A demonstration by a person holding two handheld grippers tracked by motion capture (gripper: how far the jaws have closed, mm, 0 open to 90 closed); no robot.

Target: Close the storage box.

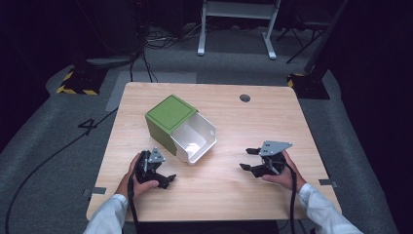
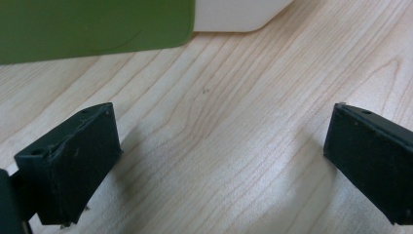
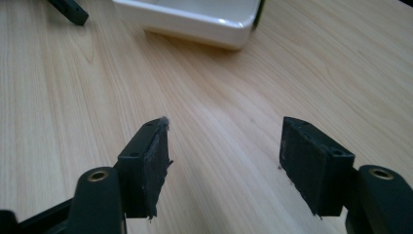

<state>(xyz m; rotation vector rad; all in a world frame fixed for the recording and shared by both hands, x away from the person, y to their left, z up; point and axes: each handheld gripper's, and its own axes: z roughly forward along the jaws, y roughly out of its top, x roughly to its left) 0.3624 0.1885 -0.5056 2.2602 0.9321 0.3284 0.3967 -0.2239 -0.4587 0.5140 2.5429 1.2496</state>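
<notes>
A green box (image 1: pixel 170 113) stands left of the table's middle, its white drawer (image 1: pixel 213 132) pulled out toward the front right with nothing visible inside. My left gripper (image 1: pixel 160 171) rests on the wood just in front of the box, open and holding nothing. In the left gripper view, the box (image 2: pixel 92 24) and drawer (image 2: pixel 238 14) lie beyond the wide-apart gripper (image 2: pixel 221 117). My right gripper (image 1: pixel 247 159) lies open on the table to the drawer's right, pointing left. In the right gripper view, the gripper (image 3: pixel 224 129) holds nothing, with the drawer (image 3: pixel 195 17) farther ahead.
The wooden table (image 1: pixel 243 195) has a round cable hole (image 1: pixel 245 98) near its back edge. A jaw of the other gripper (image 3: pixel 70 9) shows at the top left of the right gripper view. Beyond the table stand white frame legs (image 1: pixel 236 29), floor cables and striped bases (image 1: pixel 78 80).
</notes>
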